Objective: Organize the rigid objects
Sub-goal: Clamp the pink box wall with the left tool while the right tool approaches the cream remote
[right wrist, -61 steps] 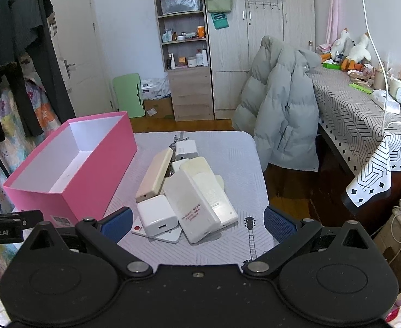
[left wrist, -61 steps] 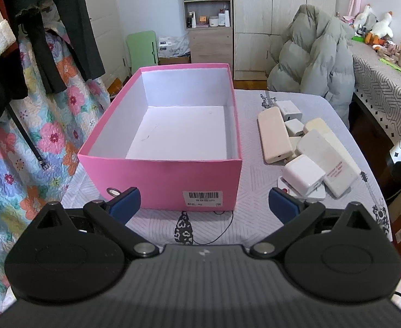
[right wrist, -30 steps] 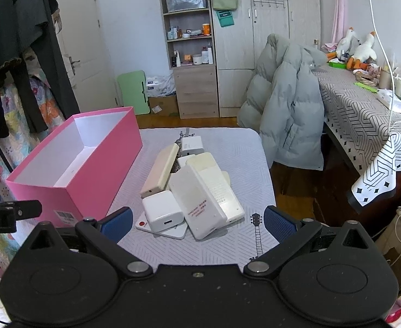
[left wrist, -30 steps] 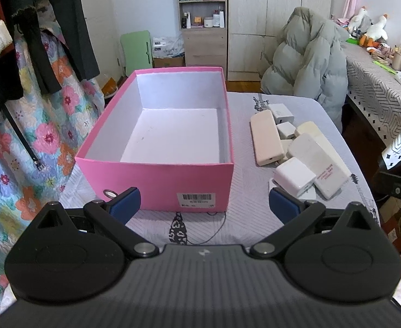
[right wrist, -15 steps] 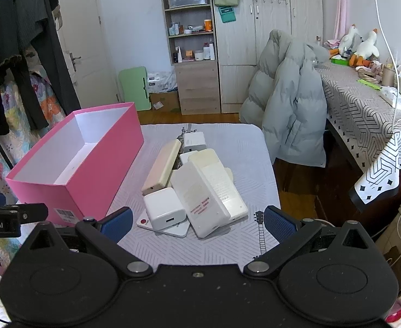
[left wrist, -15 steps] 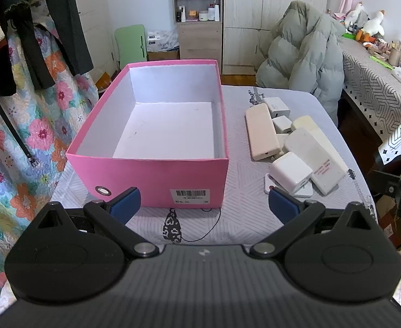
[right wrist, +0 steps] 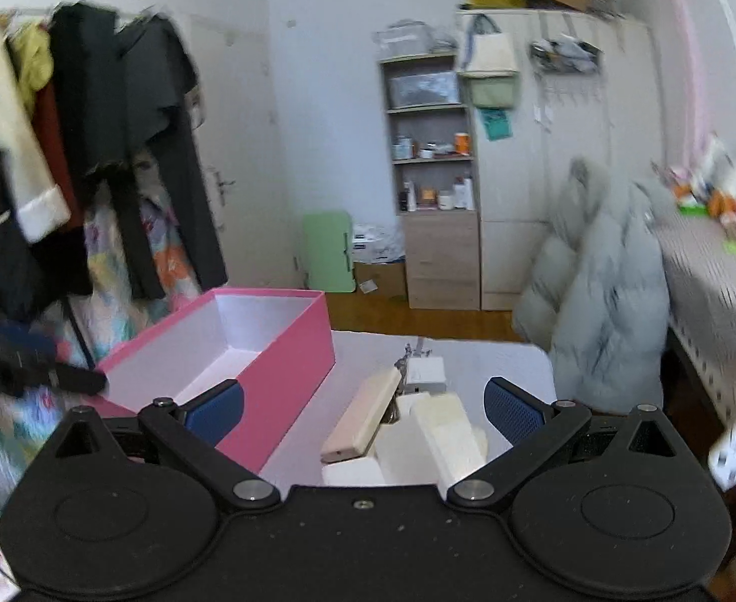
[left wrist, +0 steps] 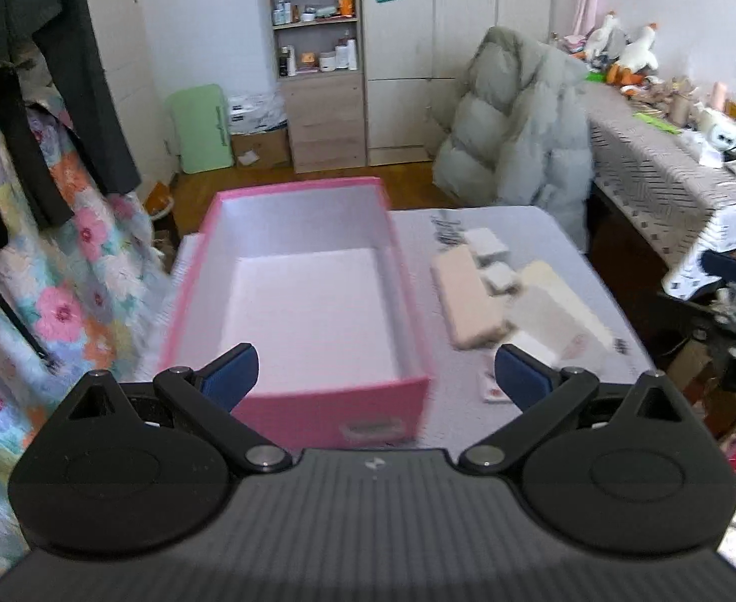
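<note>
Left wrist view is blurring a bit; the left gripper [left wrist: 375, 376] is hanging with its blue pads spread wide, holding nothing, over the near end of the pink box [left wrist: 318, 406]. Box is sitting open-topped on the grey table [left wrist: 558, 231], white inside, nothing in it, long axis running away from the camera. Its right wall is standing just beside the pile of power banks and chargers [left wrist: 508, 301], a narrow strip of bare cloth lying between them. A peach power bank [left wrist: 461, 301] is lying nearest the box wall, small white chargers [left wrist: 488, 243] sitting at the far end of the pile, wider cream banks overlapping toward the table's right edge. Bare cloth is showing beyond the pile up to the far edge. A grey puffer jacket [left wrist: 518, 130] is slumping past the far right corner. Right wrist view: the right gripper [right wrist: 363, 409] is hovering above the near end of the pile [right wrist: 418, 431], jaws wide apart and gripping nothing, the peach bank [right wrist: 363, 419] lying between its pads in the frame. The box [right wrist: 278, 371] is sitting to the left, and the other gripper's black body [right wrist: 32, 368] is poking in over its left rim.
</note>
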